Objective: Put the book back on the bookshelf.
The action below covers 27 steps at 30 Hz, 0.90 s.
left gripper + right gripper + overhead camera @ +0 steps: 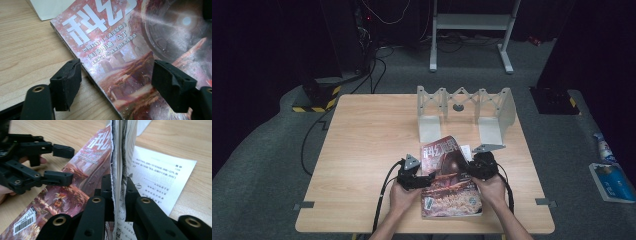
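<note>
The magazine carries large white Chinese characters "科幻" across the top of its red cover. Below them run smaller white lines: "世界科幻" followed by a title in brackets too small to make out with certainty, then "[美] 阿卡迪·马丁", then the Latin word "LOCUS" with more Chinese characters after it. In the right gripper view a barcode label stands on the cover's lower corner, digits unreadable. The opened white page bears printed Chinese text, too small to read.

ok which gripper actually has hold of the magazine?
The right gripper: its jaws are shut on a sheaf of the magazine pages, lifted on edge. The left gripper is open, straddling the cover's spine edge.
</note>
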Available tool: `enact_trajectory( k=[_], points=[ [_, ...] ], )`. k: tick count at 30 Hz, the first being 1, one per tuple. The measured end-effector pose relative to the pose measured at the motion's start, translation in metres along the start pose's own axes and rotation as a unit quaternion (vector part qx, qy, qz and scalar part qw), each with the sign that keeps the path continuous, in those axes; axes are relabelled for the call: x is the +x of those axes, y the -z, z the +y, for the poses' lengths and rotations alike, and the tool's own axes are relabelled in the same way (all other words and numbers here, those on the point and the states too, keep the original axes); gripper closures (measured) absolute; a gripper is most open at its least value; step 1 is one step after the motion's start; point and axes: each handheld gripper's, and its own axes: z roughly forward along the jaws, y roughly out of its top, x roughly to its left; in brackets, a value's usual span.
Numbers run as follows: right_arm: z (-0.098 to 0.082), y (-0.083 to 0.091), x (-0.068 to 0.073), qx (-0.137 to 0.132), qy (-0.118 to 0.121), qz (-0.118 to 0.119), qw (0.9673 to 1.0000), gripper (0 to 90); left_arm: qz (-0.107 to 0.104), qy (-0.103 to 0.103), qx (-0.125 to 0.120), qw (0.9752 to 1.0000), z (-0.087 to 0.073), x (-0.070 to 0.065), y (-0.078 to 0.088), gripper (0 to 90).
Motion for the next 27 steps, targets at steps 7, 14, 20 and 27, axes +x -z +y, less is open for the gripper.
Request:
enact_trajectory(
  k=[7, 14, 20, 27],
  points=[
    [-0.005, 0.007, 0.001, -0.019, 0.001, 0.017, 0.9997, 84.0, -0.013, 0.009, -0.003, 0.9999, 0.000, 0.001, 0.000, 20.1],
    [-0.009, 0.014, 0.003, -0.044, 0.009, 0.028, 0.9986, 84.1, -0.033, 0.015, -0.009, 0.9993, 0.000, 0.002, 0.000, 15.2],
    [-0.011, 0.018, 0.005, -0.063, 0.016, 0.040, 0.9971, 84.1, -0.045, 0.016, -0.014, 0.9987, 0.000, 0.002, 0.000, 13.0],
    [-0.012, 0.018, 0.008, -0.075, 0.020, 0.056, 0.9954, 84.3, -0.057, 0.023, -0.013, 0.9981, 0.000, 0.002, 0.000, 11.6]
  ],
)
